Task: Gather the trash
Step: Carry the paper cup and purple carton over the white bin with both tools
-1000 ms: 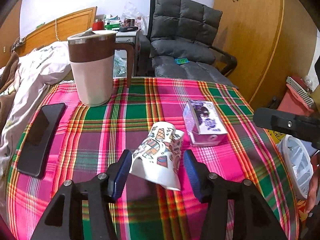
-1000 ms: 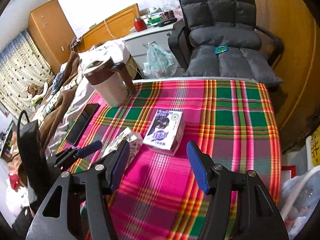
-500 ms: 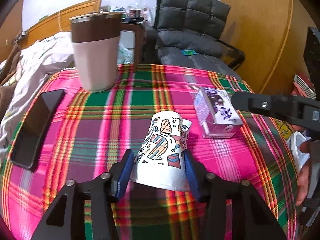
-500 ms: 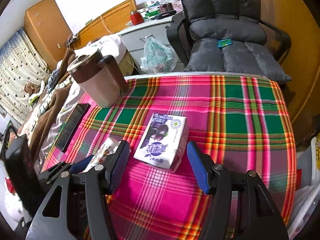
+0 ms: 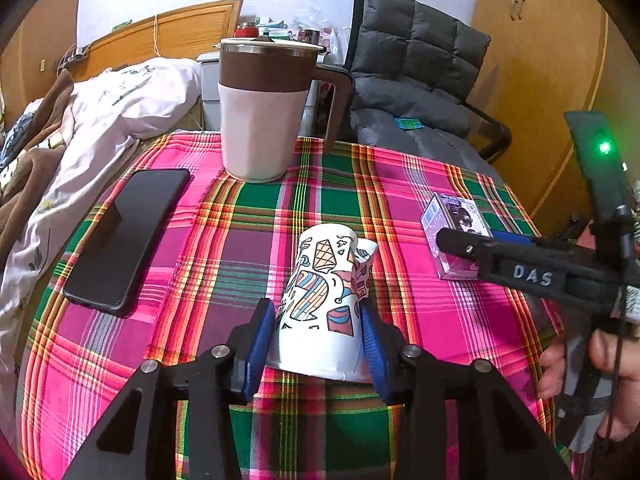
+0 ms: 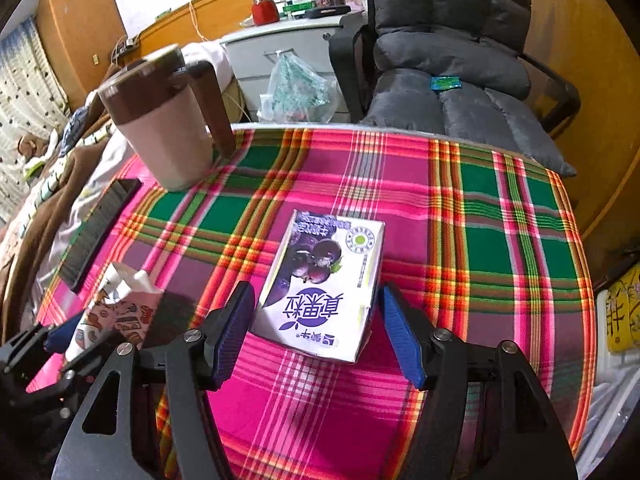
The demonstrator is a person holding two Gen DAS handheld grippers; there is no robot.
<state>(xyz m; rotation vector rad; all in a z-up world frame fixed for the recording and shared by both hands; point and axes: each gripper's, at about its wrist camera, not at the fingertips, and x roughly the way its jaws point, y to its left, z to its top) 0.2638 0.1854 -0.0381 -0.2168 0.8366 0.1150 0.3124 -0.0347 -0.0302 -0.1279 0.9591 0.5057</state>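
Now left hand-held gripper [image 5: 318, 326] pinching crumpled paper cup [image 5: 326, 300], right hand-held gripper [image 6: 318, 330] spread around juice carton [image 6: 324, 284]

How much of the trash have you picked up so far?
None is binned yet. The left gripper is shut on the crumpled paper cup, which still sits on the plaid tablecloth. The right gripper is open around the purple juice carton, not squeezing it. Left: grab the carton, lift both and bin them. The mug and phone look like keepers.
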